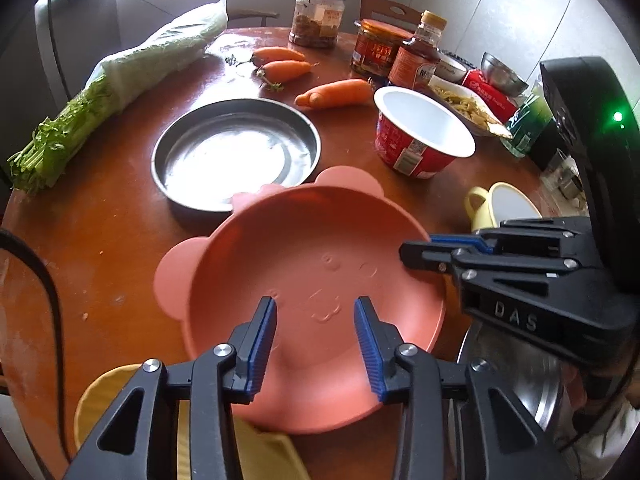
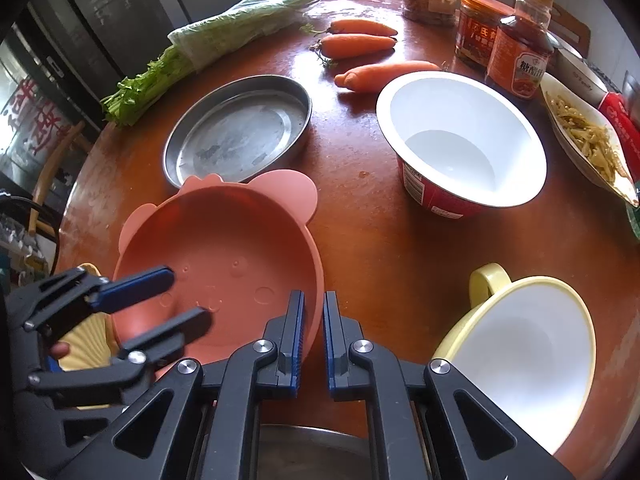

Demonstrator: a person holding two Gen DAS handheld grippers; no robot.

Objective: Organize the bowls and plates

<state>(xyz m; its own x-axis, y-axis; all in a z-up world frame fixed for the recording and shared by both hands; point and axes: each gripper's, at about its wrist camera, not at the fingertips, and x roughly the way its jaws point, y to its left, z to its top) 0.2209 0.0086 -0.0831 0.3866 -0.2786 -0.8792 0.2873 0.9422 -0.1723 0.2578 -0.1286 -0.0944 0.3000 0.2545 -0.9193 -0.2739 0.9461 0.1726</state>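
Pink bowl (image 1: 304, 280), smooth matte plastic or silicone with rounded ear tabs and a faint embossed face, sits tilted near the front edge of the round red-brown bench (image 1: 120, 232), partly over a ribbed yellow dish (image 2: 86, 340). It looks light, slightly flexible and unbreakable; the thin rim is the natural hold. The right tool (image 2: 314, 336) is clamped on that rim at the near right side. The left tool (image 1: 315, 336) hovers inside the bowl, jaws apart, gripping nothing. Behind lie a shallow steel plate (image 1: 236, 152), hard and slippery, a paper noodle cup (image 2: 460, 140), and a yellow mug (image 2: 520, 344), probably breakable ceramic.
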